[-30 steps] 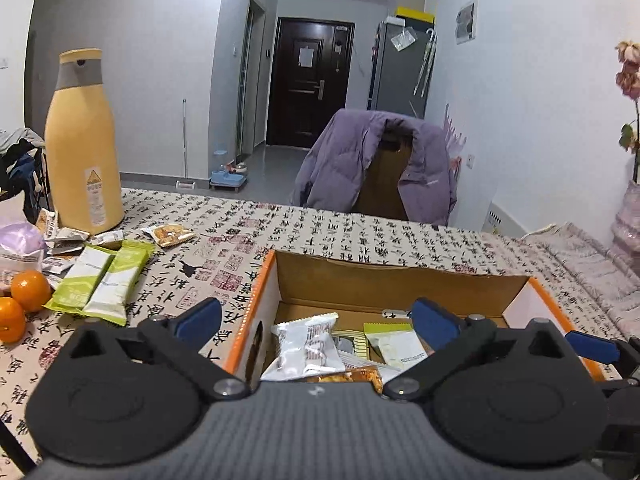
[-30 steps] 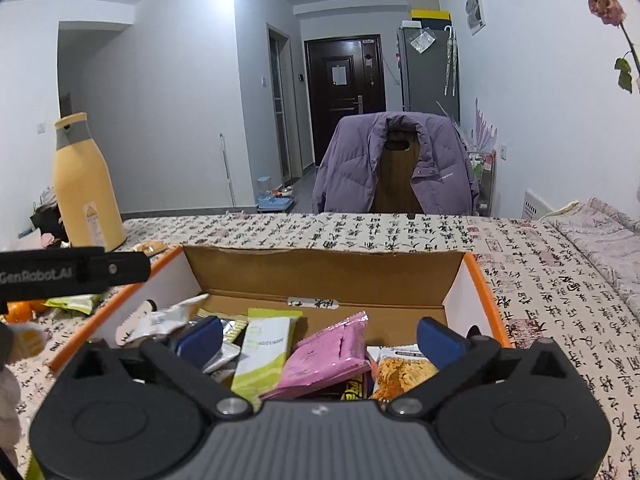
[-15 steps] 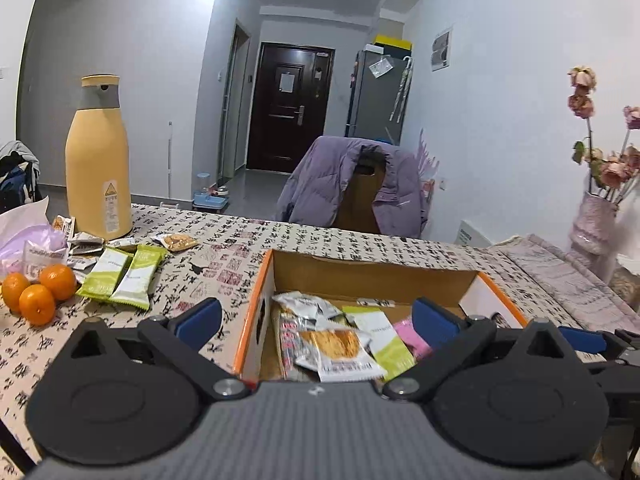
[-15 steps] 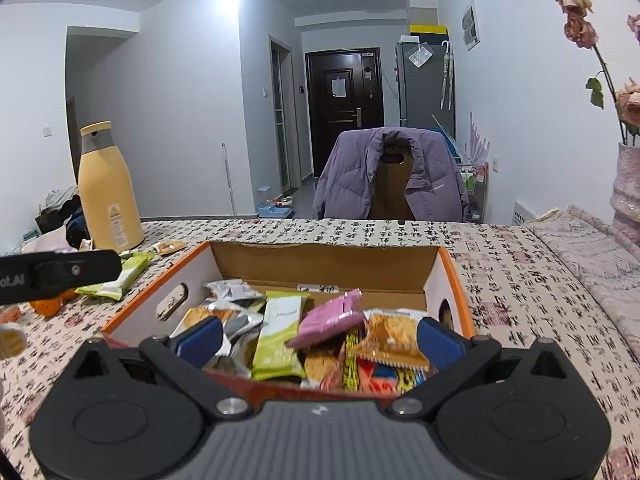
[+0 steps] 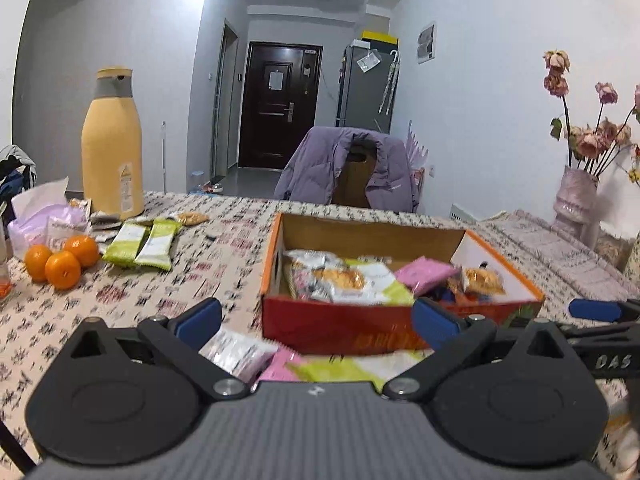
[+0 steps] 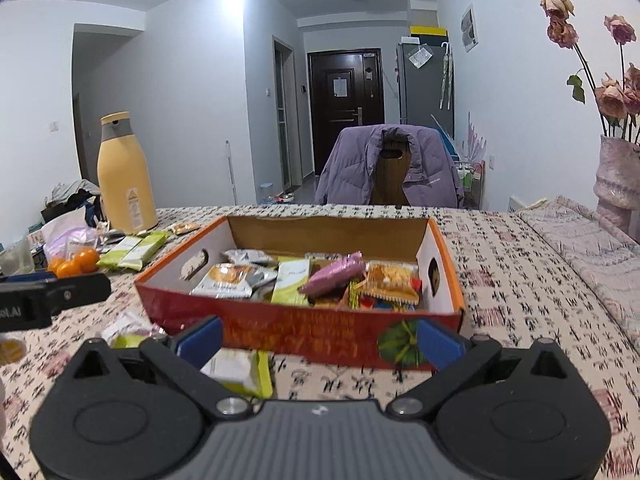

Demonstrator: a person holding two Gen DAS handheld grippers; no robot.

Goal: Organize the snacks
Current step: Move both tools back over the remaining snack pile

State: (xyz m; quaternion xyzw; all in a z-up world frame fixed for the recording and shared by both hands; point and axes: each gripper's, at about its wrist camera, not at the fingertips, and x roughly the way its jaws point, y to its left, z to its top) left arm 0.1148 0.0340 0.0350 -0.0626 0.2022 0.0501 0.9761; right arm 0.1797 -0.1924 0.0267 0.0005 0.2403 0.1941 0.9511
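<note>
An open cardboard box (image 5: 400,322) (image 6: 304,330) with orange rims and a red front sits mid-table, holding several snack packets: white, green, pink (image 6: 332,274) and orange (image 6: 390,282). Both grippers hang back from its near side. My left gripper (image 5: 316,318) is open and empty, above loose packets (image 5: 240,350) lying before the box. My right gripper (image 6: 318,338) is open and empty too, with a white and green packet (image 6: 240,370) under its left finger. Two green bars (image 5: 140,242) (image 6: 132,250) lie at far left.
A tall yellow bottle (image 5: 112,148) stands at the back left with small packets at its foot. Three oranges (image 5: 60,260) and a pink tissue bag (image 5: 44,220) are left. A chair with a purple jacket (image 5: 352,168) faces the far edge. A vase of flowers (image 6: 618,176) stands right.
Both grippers have drawn back and up from over the box; its red front and loose packets on the cloth before it now show. Both stay open and empty.
</note>
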